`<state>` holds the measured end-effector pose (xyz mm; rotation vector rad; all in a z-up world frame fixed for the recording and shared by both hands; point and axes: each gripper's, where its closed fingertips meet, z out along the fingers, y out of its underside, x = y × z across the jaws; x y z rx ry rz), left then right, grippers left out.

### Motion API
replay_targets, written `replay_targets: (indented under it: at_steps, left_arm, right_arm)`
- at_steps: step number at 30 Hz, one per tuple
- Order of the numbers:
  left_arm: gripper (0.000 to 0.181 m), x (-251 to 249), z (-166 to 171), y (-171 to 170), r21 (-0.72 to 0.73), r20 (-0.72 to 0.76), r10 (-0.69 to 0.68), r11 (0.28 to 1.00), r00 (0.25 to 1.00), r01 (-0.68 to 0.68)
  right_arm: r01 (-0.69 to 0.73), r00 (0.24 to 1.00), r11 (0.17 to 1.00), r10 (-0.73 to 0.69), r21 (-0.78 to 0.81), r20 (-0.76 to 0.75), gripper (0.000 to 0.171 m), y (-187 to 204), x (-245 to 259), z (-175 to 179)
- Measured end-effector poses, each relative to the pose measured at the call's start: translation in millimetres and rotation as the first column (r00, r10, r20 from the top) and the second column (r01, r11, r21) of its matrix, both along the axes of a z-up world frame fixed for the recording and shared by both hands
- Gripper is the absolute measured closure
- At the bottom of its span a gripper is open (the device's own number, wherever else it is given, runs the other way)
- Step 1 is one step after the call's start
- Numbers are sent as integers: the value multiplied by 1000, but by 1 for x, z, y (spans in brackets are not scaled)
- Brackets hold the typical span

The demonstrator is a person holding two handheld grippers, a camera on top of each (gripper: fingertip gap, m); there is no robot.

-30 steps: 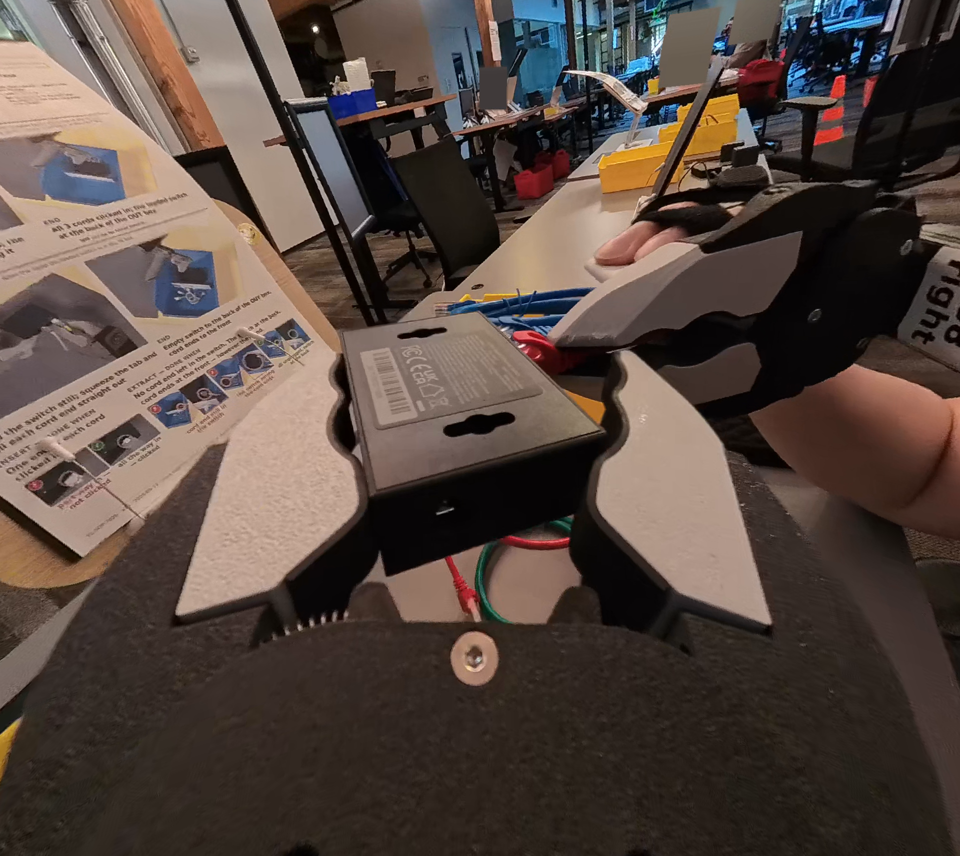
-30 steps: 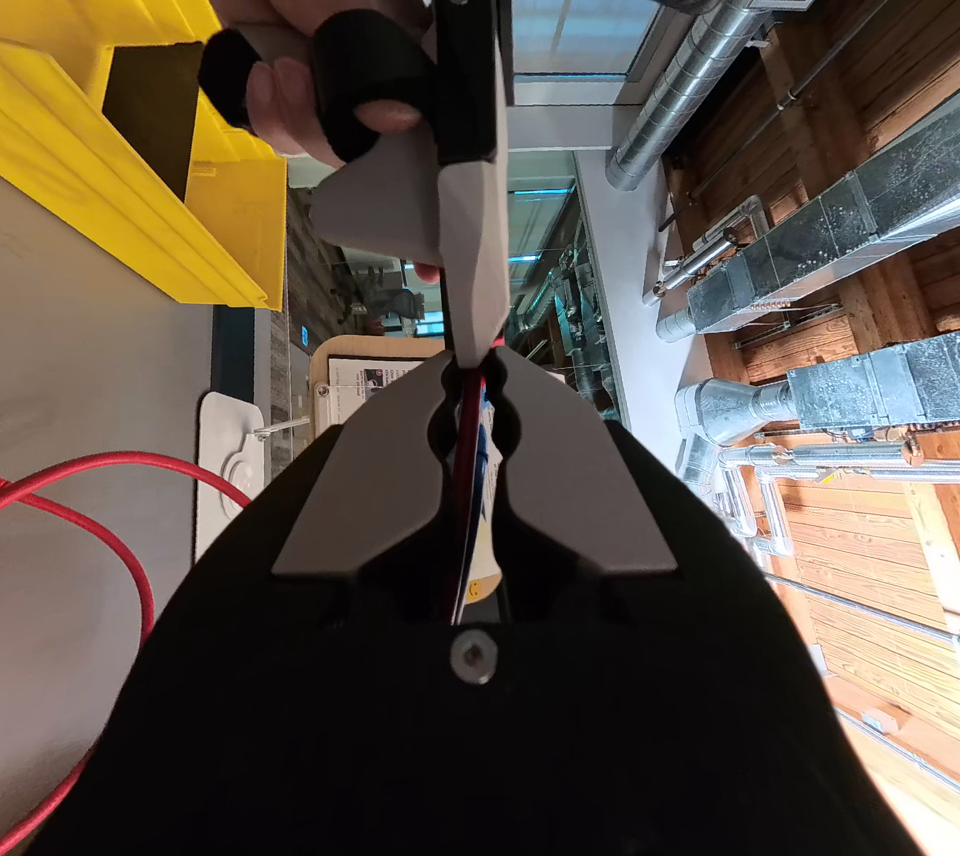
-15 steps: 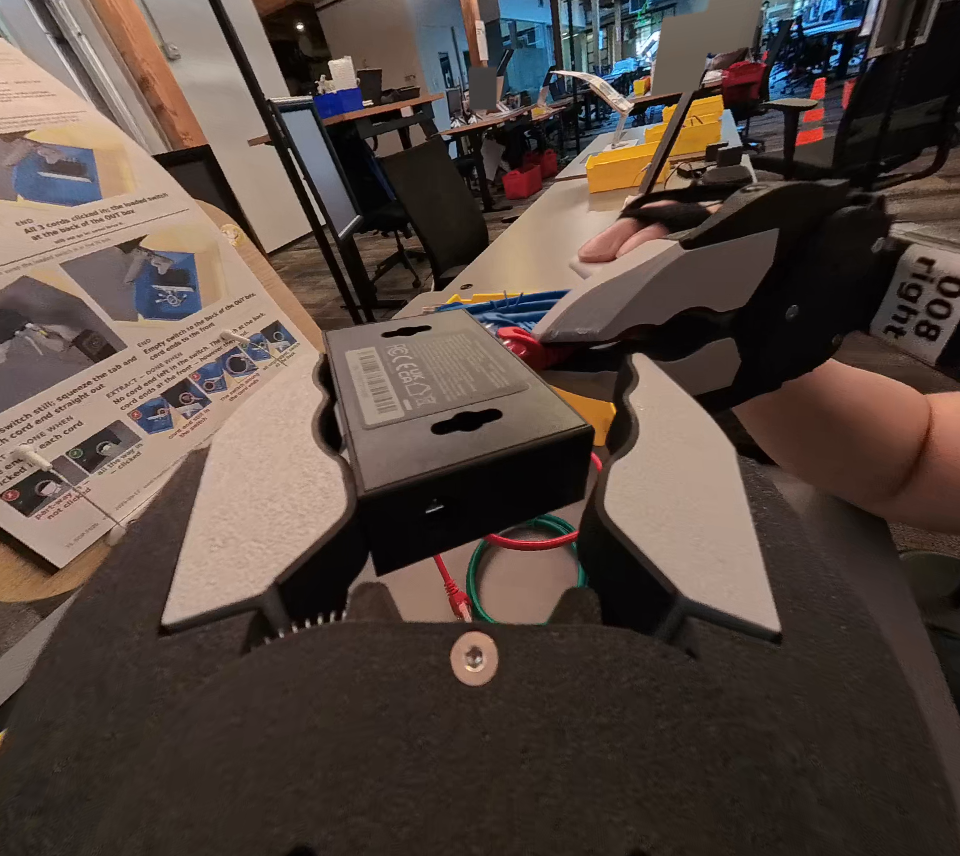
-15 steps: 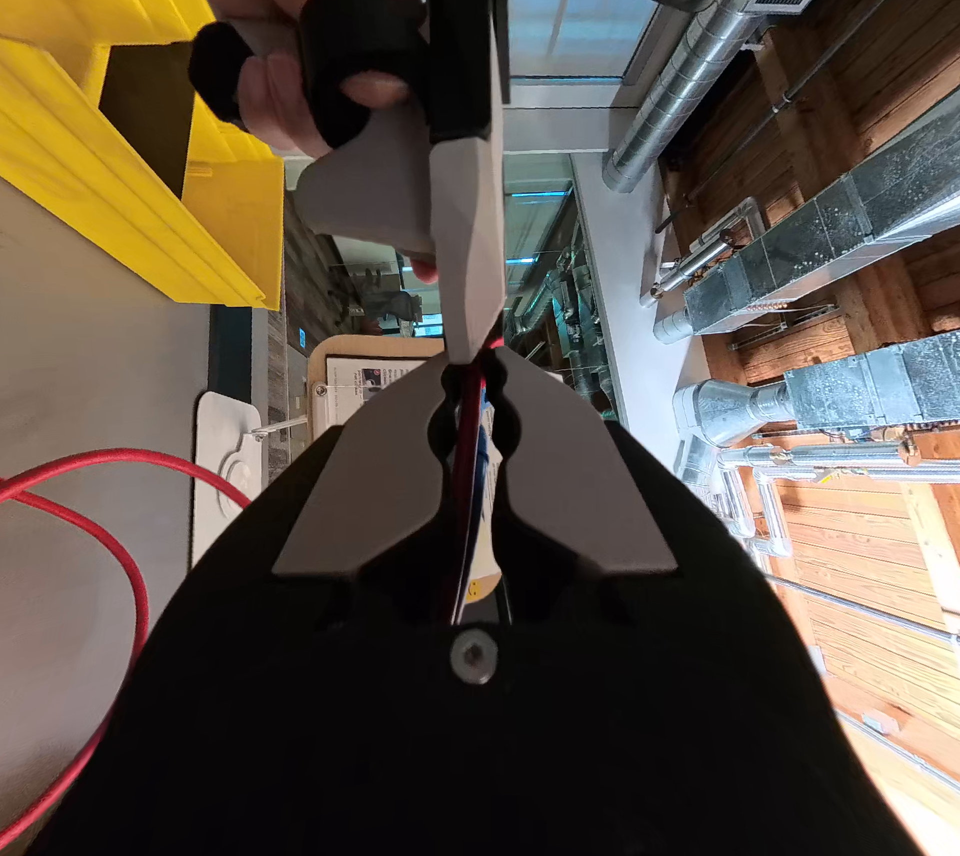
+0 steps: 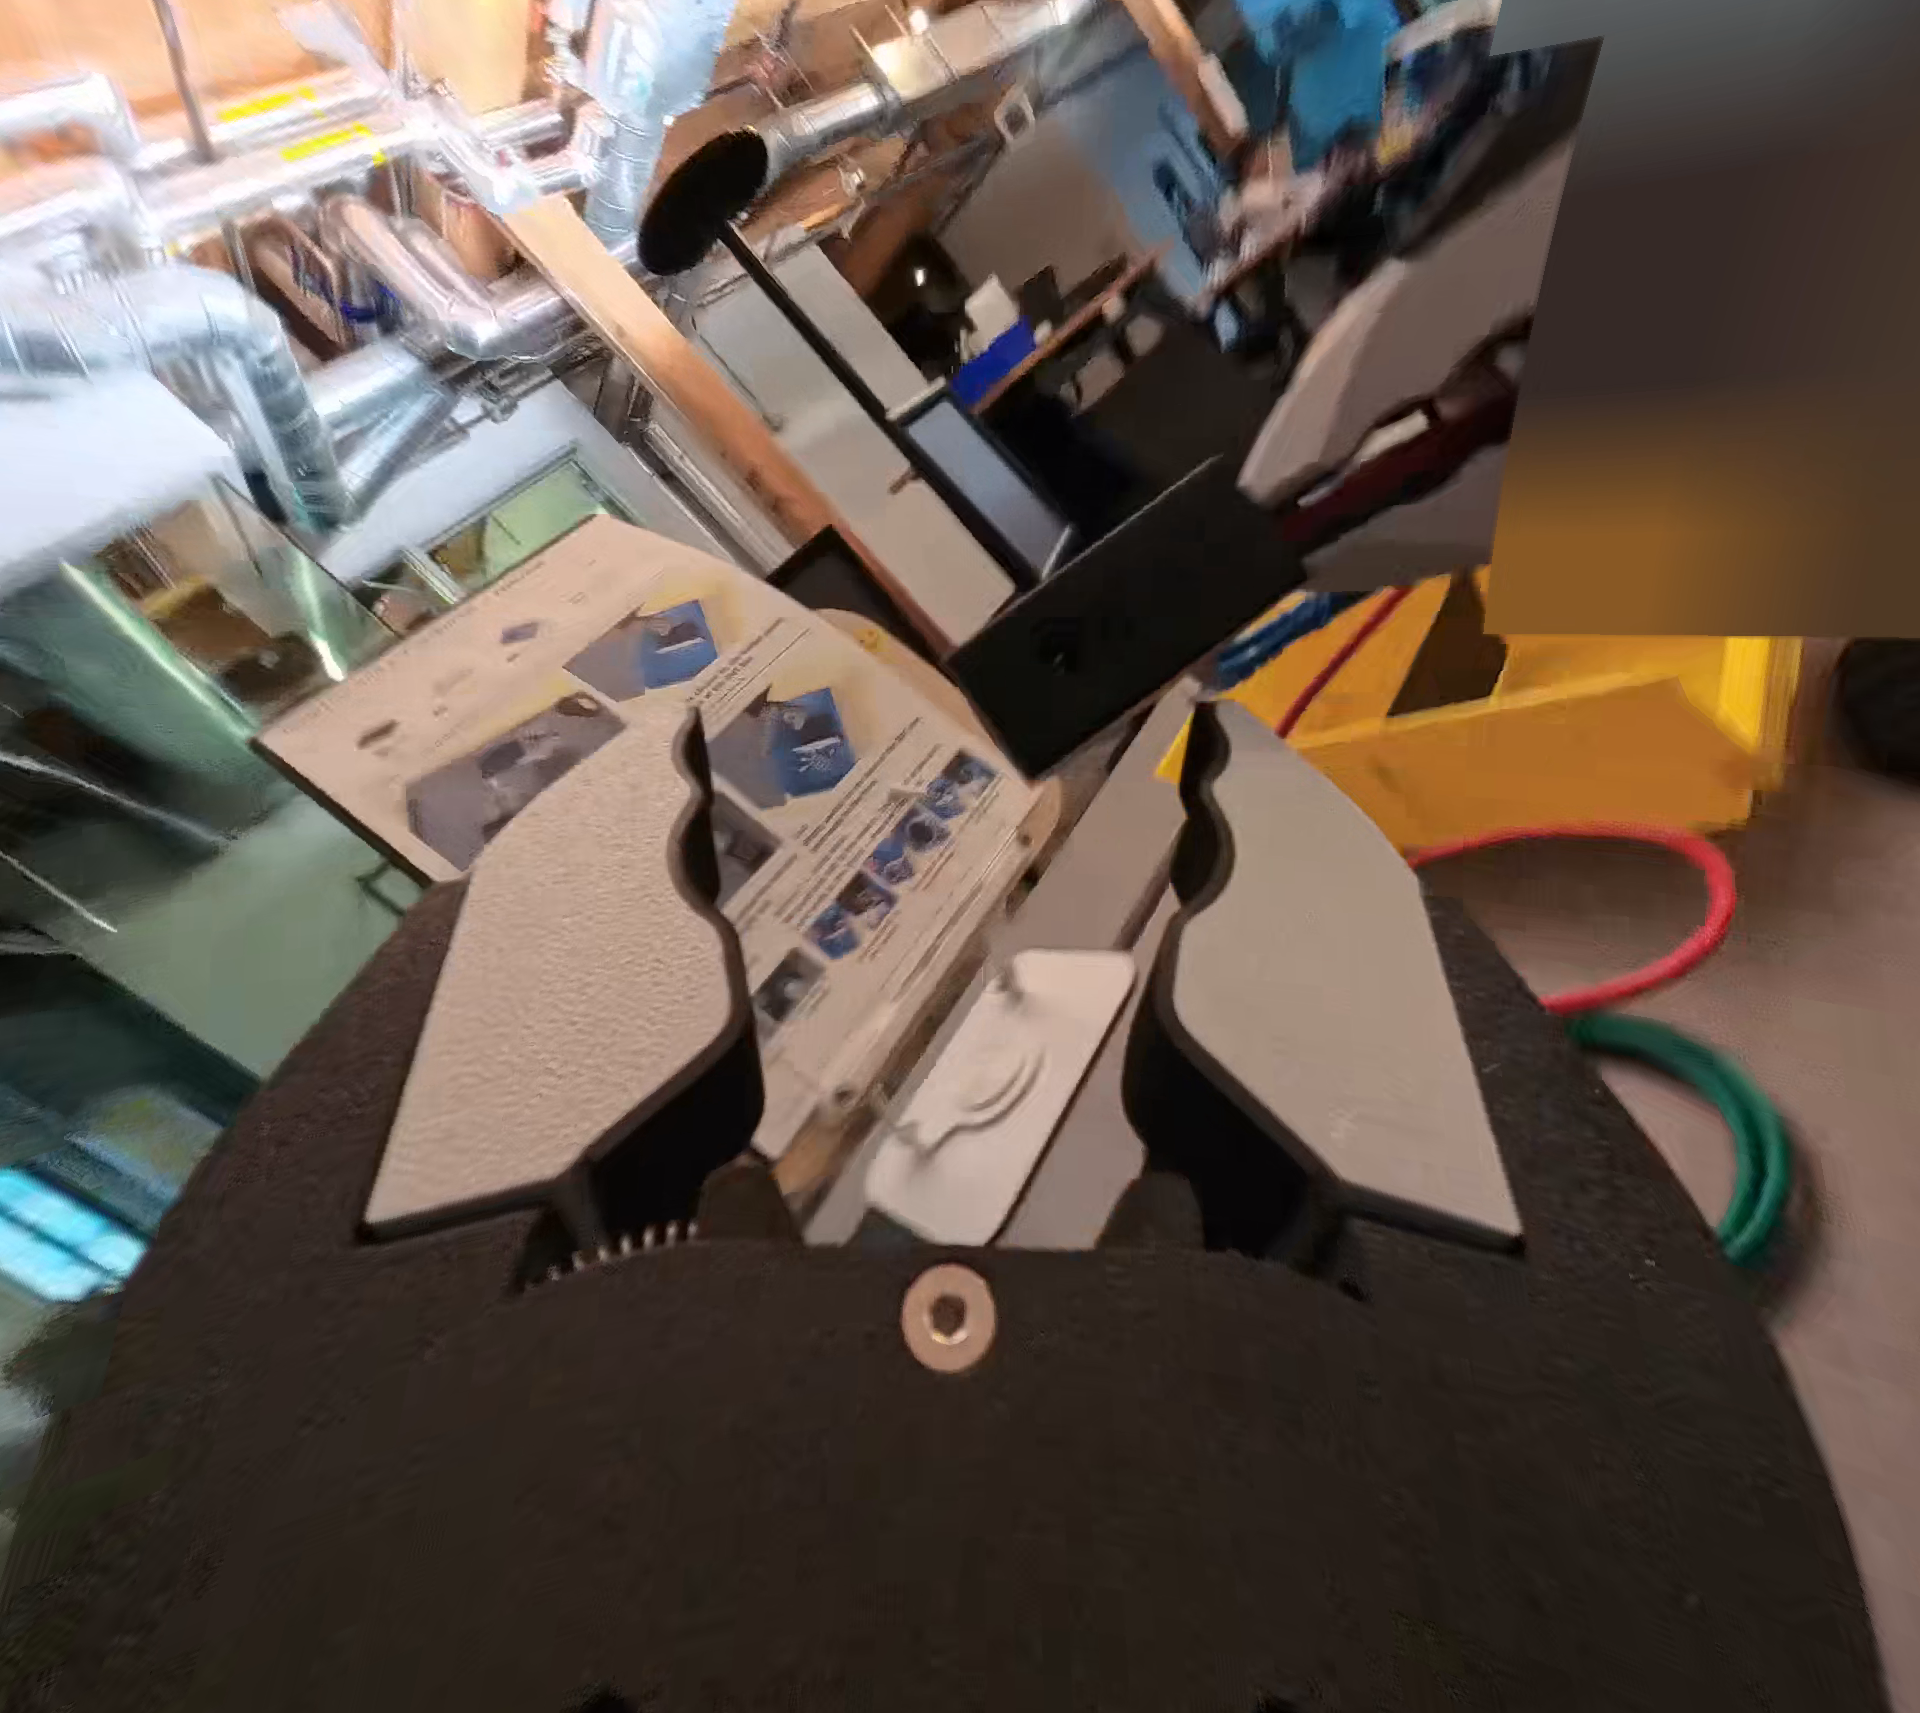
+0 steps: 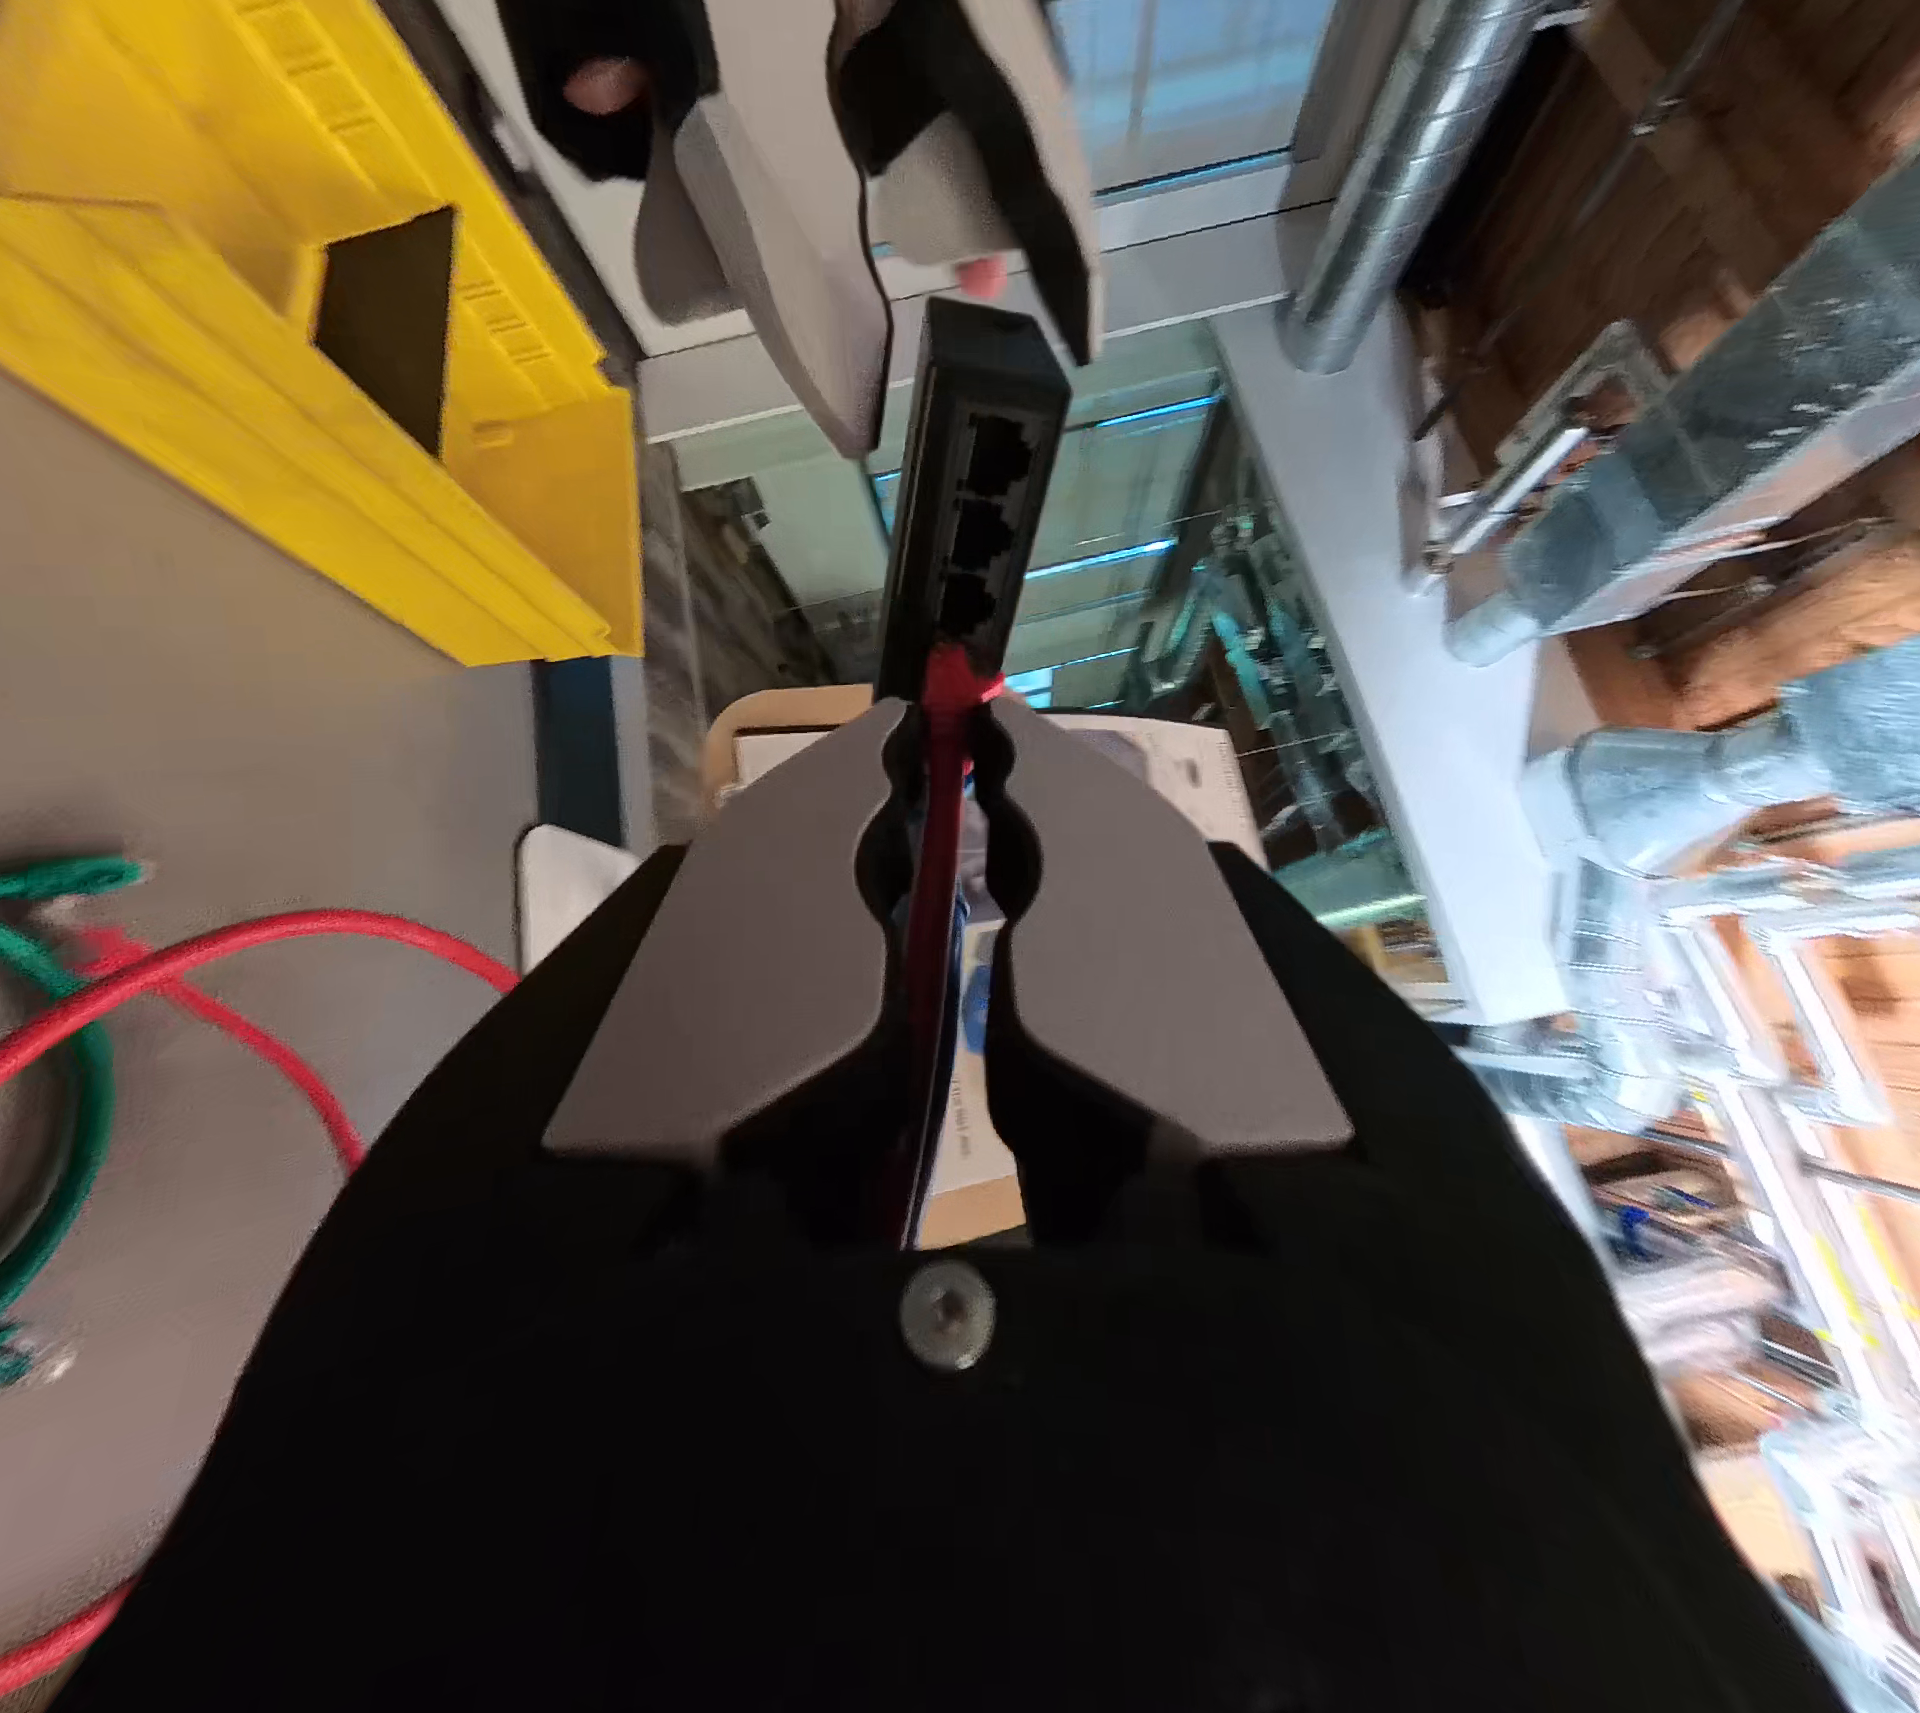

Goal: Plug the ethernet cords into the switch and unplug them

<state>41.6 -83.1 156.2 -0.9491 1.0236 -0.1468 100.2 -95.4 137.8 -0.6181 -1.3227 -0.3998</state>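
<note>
The black switch (image 6: pixel 977 500) stands on end in the right wrist view, several ports facing me. My right gripper (image 6: pixel 943 713) is shut on the red cord (image 6: pixel 935 842), whose plug sits in the nearest port. My left gripper (image 5: pixel 945 723) is open and empty. The switch (image 5: pixel 1122 614) is just beyond its fingertips, untouched as far as I can tell. In the right wrist view the left gripper's fingers (image 6: pixel 769 261) spread around the switch's far end. The right gripper's finger (image 5: pixel 1351 396) shows behind the switch. Both views are motion-blurred.
A yellow bin (image 5: pixel 1538 728) stands on the grey table (image 5: pixel 1829 988), with blue cords (image 5: pixel 1278 635) in it. Loops of red cord (image 5: pixel 1662 915) and green cord (image 5: pixel 1756 1144) lie beside it. An instruction sheet (image 5: pixel 644 790) leans at the left, with a white pad (image 5: pixel 997 1081) at its foot.
My left gripper has opened, let go of the switch and pulled back, tilting. The switch now hangs off the red plug held by my right gripper, ports in view.
</note>
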Motion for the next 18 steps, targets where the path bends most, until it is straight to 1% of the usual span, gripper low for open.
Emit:
replay_targets:
  at_steps: [1,3,4,6,7,8,9,12,18]
  left_arm:
    - [95,4,-5,-4,17,-58,8,1000,998,-7]
    - [99,17,-18,-13,23,-146,-19,999,989,23]
    - [104,20,-25,-12,48,-190,-2,999,982,11]
    - [109,23,-43,2,96,-300,89,993,950,-62]
    - [112,23,-49,8,122,-333,127,988,934,-91]
    - [115,26,-56,11,135,-360,134,987,923,-91]
    - [118,29,-59,12,152,-366,136,985,920,-85]
    - [139,36,-66,13,193,-397,133,979,908,-59]
    - [149,39,-78,21,241,-476,175,969,862,-64]
  right_arm:
    - [2,1000,999,-1,-38,31,161,2,-1,-6]
    - [17,997,995,-10,-100,74,161,7,0,-16]
    - [25,996,994,-16,-108,88,161,9,0,-19]
    - [29,993,992,-15,-122,117,161,11,0,-25]
    - [31,991,991,-13,-132,134,161,11,0,-28]
    - [32,988,990,-10,-141,151,161,11,-1,-31]
    - [36,985,988,-10,-149,171,161,11,-1,-35]
    - [61,973,985,-22,-162,230,161,14,0,-46]
    - [75,967,984,-32,-164,252,161,24,4,-55]
